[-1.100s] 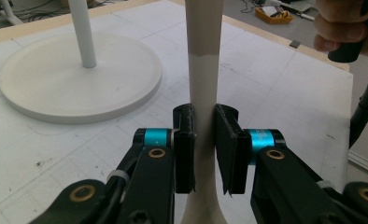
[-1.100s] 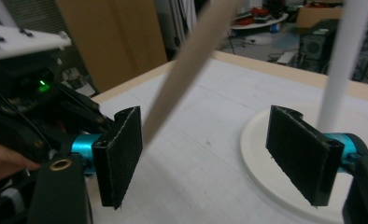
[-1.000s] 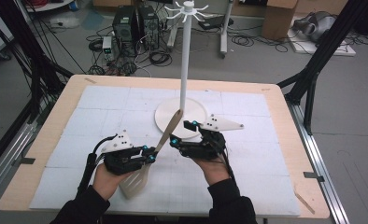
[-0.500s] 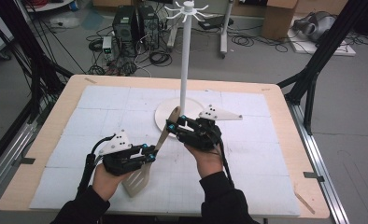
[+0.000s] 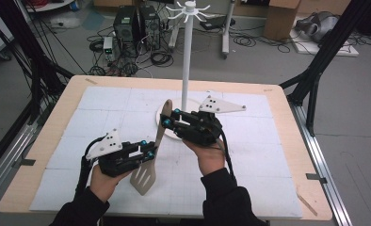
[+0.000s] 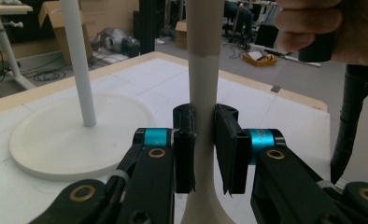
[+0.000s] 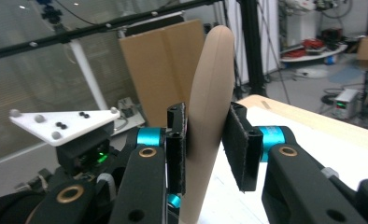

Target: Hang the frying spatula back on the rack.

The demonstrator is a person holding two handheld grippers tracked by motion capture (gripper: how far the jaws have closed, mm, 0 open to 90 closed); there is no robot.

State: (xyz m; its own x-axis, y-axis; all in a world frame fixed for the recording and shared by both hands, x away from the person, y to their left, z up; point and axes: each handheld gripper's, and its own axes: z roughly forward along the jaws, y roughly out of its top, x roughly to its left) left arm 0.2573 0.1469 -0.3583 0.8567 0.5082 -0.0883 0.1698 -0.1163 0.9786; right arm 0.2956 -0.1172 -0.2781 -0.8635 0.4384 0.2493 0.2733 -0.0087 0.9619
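A beige spatula [image 5: 145, 176] stands tilted above the table, blade down, handle up. My left gripper [image 5: 150, 149] is shut on the lower handle just above the blade; in the left gripper view both pads press the spatula's neck [image 6: 203, 70]. My right gripper [image 5: 167, 118] sits at the rounded top end of the handle [image 7: 210, 93], its jaws closed against the handle's two edges. The left gripper's white plate [image 7: 60, 121] appears below and behind in the right gripper view.
A white stand with a tall pole [image 5: 187, 56] and hooked crown rises from a round base [image 5: 193, 104] just behind the grippers, also seen as base [image 6: 56, 140] and pole [image 6: 79, 60]. White mat covers the wooden table [image 5: 56, 117]. Cables and boxes lie on the floor beyond.
My right gripper has moved left and up from beside the stand base onto the top of the spatula handle. The left gripper has kept its hold, lifting slightly.
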